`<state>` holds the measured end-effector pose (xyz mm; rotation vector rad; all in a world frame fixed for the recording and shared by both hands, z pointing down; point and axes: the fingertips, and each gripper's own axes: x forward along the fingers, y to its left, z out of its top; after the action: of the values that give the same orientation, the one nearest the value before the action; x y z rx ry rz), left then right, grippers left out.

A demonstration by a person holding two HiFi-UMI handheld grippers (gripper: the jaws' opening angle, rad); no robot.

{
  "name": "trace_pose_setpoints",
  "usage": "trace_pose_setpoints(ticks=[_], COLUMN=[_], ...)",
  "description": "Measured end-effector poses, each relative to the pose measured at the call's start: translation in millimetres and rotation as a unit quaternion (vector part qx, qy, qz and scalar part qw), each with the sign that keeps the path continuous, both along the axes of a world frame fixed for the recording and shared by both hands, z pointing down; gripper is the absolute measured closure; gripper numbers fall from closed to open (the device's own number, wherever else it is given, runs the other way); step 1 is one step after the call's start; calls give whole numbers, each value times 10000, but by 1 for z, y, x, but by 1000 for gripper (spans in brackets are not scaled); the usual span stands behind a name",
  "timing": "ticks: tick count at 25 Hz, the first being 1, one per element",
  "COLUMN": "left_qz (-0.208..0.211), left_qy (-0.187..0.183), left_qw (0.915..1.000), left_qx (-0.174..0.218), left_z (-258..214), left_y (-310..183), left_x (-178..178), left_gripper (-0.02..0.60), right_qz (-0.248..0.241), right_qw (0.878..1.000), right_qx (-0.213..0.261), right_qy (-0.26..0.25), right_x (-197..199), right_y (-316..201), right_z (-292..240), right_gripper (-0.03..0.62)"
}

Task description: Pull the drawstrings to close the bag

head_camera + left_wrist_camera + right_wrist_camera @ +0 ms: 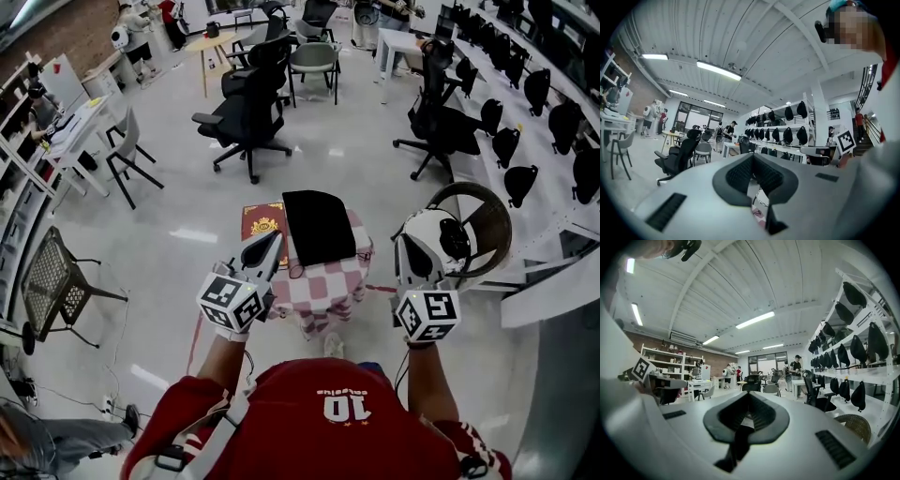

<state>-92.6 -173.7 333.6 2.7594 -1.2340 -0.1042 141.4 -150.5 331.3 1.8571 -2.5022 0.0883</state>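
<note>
A flat black bag (319, 225) lies on a small table draped in a pink-and-white checked cloth (330, 281). A thin dark cord (296, 272) loops on the cloth by the bag's near left corner. My left gripper (270, 242) is raised at the table's left edge, near that corner, jaws shut and empty. In the left gripper view the left gripper (753, 157) points across the room, with a strip of checked cloth (759, 206) showing below its tips. My right gripper (424, 223) is raised to the right of the table, well clear of the bag; the right gripper (747, 397) is shut on nothing.
A red book (262, 223) lies under the bag's left side. A round wicker basket (483, 225) stands just right of my right gripper. Black office chairs (248, 117) stand farther off, and a mesh chair (56, 277) is at the left. People stand at the far end.
</note>
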Motion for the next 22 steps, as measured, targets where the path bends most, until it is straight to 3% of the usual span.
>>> trace_pose_setpoints(ticks=[9, 12, 22], left_qz=[30, 53, 174], left_qy=[2, -3, -52], left_qw=[10000, 10000, 9997], left_qx=[-53, -47, -178], left_z=[13, 18, 35], left_y=[-26, -31, -37], left_x=[16, 21, 42], left_gripper=[572, 572, 572], right_qz=[-132, -241, -513], right_qw=[9998, 9994, 9948], right_qx=[-107, -170, -821], right_qy=[138, 172, 323], right_x=[6, 5, 15], right_y=[-34, -40, -53], right_z=[25, 38, 119], right_gripper=[575, 516, 465])
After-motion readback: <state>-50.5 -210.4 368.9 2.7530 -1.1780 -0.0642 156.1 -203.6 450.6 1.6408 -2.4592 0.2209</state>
